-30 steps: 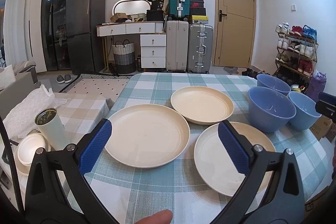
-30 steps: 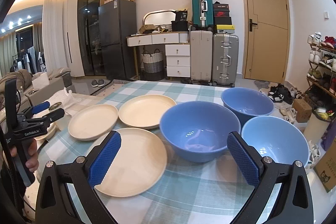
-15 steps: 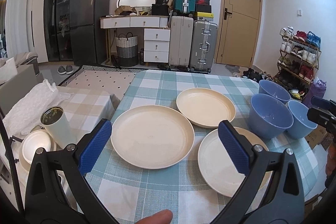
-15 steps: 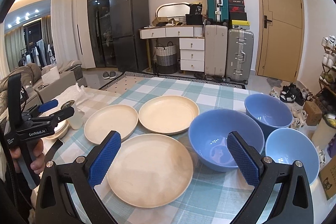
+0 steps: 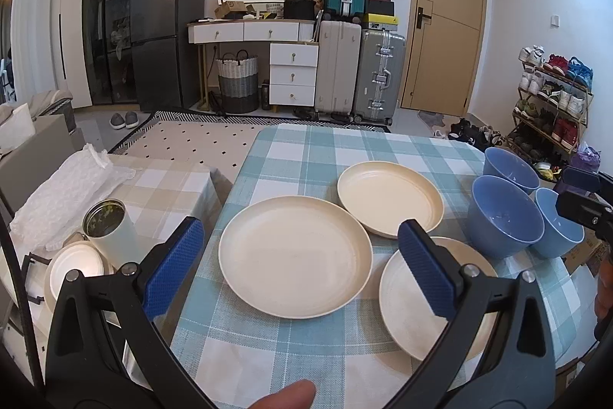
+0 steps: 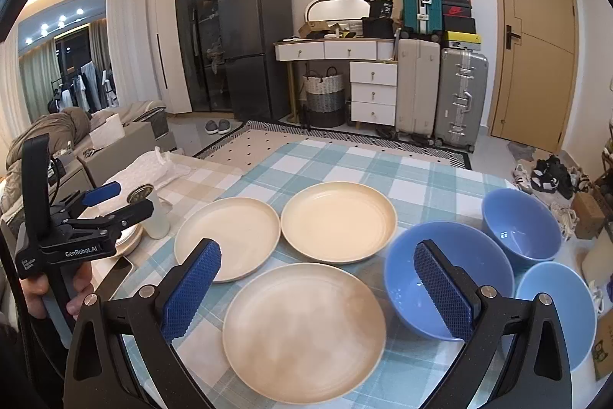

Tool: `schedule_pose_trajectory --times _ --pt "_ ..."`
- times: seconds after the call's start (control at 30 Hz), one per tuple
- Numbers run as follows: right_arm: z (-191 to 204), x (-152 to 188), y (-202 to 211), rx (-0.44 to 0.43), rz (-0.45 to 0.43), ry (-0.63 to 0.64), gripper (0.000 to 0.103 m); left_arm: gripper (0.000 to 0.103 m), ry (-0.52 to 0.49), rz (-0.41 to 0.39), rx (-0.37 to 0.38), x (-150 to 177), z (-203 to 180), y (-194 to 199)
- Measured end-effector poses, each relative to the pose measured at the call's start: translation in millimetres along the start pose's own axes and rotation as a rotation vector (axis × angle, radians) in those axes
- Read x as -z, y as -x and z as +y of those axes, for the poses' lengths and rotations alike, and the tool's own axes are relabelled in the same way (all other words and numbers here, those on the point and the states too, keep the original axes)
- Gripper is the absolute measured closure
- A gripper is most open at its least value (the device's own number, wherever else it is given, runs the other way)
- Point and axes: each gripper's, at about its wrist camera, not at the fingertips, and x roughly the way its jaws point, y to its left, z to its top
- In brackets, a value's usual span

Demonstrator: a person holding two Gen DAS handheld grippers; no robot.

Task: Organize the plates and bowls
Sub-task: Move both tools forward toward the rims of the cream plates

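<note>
At the far left, a side desk (image 5: 168,183) in a beige check is seen, carrying crumpled bubble wrap (image 5: 65,194), a white tumbler (image 5: 109,236) and a stack of small white dishes (image 5: 72,267) touching the tumbler's base. The left tongs (image 5: 295,267) are held released above the near edge of the main desk (image 5: 325,156), which is covered in a teal check cloth; nothing is gripped between the blue pads (image 5: 172,267). A fingertip (image 5: 283,397) is visible at the bottom edge of the left wrist view.

Three cream plates are laid flat in a triangle on the cloth: the left plate (image 5: 295,255), the far plate (image 5: 389,202) just beside it, and the near plate (image 6: 302,332) closest to the front edge. None is stacked on another.

To the right, three blue bowls are set upright and close together: the middle bowl (image 6: 448,278), the far bowl (image 6: 521,221) and the near bowl (image 6: 555,309) at the desk's right edge. The right tongs (image 6: 318,290) are held spread wide above the near plate and the middle bowl, grasping nothing.
</note>
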Motion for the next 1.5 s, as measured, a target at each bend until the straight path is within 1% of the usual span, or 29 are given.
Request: schedule_pose_trajectory --times 0.3,0.4,0.5,0.63,0.73,0.87,1.13,1.5 --pt "18 -12 -35 -0.028 0.025 -0.002 0.000 0.002 0.031 0.040 -0.027 2 24 -20" --pt "24 -15 -48 -0.039 0.036 -0.006 0.000 0.002 0.040 0.052 -0.046 4 32 -30" --pt "28 -17 -64 -0.044 0.053 -0.014 0.000 0.002 0.063 0.066 -0.032 5 43 -42" --pt "33 -17 -81 -0.054 0.074 -0.019 0.000 0.002 0.068 0.081 -0.046 7 52 -56" --pt "35 -17 -94 -0.062 0.090 -0.021 0.000 0.002 0.078 0.099 -0.041 9 58 -67" --pt "36 -15 -109 -0.060 0.112 -0.020 0.000 0.002 0.086 0.122 -0.061 12 66 -81" --pt "41 -9 -144 -0.077 0.163 -0.027 0.000 0.002 0.100 0.173 -0.074 20 82 -108" --pt "45 -1 -176 -0.082 0.221 -0.030 0.000 0.002 0.102 0.227 -0.075 30 96 -141"
